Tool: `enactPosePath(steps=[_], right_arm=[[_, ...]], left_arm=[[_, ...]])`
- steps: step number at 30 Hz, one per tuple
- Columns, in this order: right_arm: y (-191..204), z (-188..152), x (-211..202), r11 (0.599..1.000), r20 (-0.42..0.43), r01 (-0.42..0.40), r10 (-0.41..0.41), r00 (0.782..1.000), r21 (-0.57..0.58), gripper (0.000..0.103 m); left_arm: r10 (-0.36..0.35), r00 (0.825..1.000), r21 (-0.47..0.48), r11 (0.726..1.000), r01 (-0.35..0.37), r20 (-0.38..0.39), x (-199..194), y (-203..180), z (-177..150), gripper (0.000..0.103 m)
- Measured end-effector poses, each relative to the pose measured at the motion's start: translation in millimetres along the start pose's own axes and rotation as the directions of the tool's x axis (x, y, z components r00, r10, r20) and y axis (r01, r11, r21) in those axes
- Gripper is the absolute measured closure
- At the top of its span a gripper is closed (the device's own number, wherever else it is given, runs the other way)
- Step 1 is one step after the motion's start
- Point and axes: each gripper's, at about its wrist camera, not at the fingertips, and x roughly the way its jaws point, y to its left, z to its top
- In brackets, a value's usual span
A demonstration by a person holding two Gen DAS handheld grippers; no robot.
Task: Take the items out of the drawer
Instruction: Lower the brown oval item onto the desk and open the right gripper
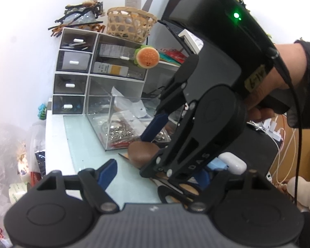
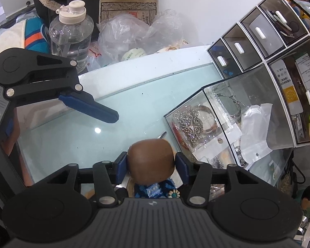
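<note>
A clear drawer [image 1: 115, 122] is pulled out of the white organiser [image 1: 97, 70] onto the glass desk; it holds chains, bracelets and small bags, and it also shows in the right wrist view [image 2: 215, 124]. My right gripper [image 2: 151, 163] is shut on a brown rounded case [image 2: 150, 161], held just above the desk in front of the drawer. The case [image 1: 142, 150] and the right gripper [image 1: 155, 144] show in the left wrist view. My left gripper [image 1: 155, 171] is open and empty over the desk, its blue finger [image 2: 91, 107] to the left of the case.
A burger charm [image 1: 146, 57] hangs on the organiser and a wicker basket [image 1: 130, 23] stands on top. A water bottle [image 2: 71, 31] and plastic bags [image 2: 134, 37] sit beyond the desk edge. A white earbud case [image 1: 233, 162] and scissors [image 1: 175, 188] lie near me.
</note>
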Motion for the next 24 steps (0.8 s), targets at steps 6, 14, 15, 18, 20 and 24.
enactPosePath(steps=[6, 14, 15, 18, 20, 24], right_arm=[[-3.7, -4.2, -9.6, 1.0, 0.013, 0.017, -0.018, 1.0, 0.015, 0.037], [-7.2, -10.6, -23.4, 0.999, 0.023, 0.035, -0.035, 0.999, 0.029, 0.037], [-7.5, -11.7, -25.2, 0.999, 0.025, 0.036, -0.037, 0.999, 0.032, 0.037], [-7.7, -15.5, -30.7, 0.998, 0.026, 0.043, -0.044, 0.999, 0.041, 0.036], [-7.6, -18.3, -35.3, 0.998, 0.024, 0.05, -0.051, 0.998, 0.045, 0.036], [-8.3, -25.3, -47.0, 0.996, 0.023, 0.062, -0.063, 0.998, 0.061, 0.036]], left_arm=[[0.002, 1.0, 0.004, 1.0, -0.002, -0.006, 2.5, -1.7, -0.7, 0.022], [0.011, 1.0, 0.006, 1.0, -0.011, -0.012, 4.3, -2.2, -1.3, 0.021], [0.012, 1.0, 0.005, 1.0, -0.012, -0.013, 4.1, -1.6, -1.3, 0.021], [0.018, 1.0, 0.001, 1.0, -0.018, -0.014, 4.4, 0.0, -0.6, 0.021], [0.021, 1.0, 0.001, 1.0, -0.02, -0.014, 4.3, 0.5, -0.4, 0.021], [0.027, 1.0, 0.003, 1.0, -0.027, -0.013, 3.4, 0.0, -0.2, 0.021]])
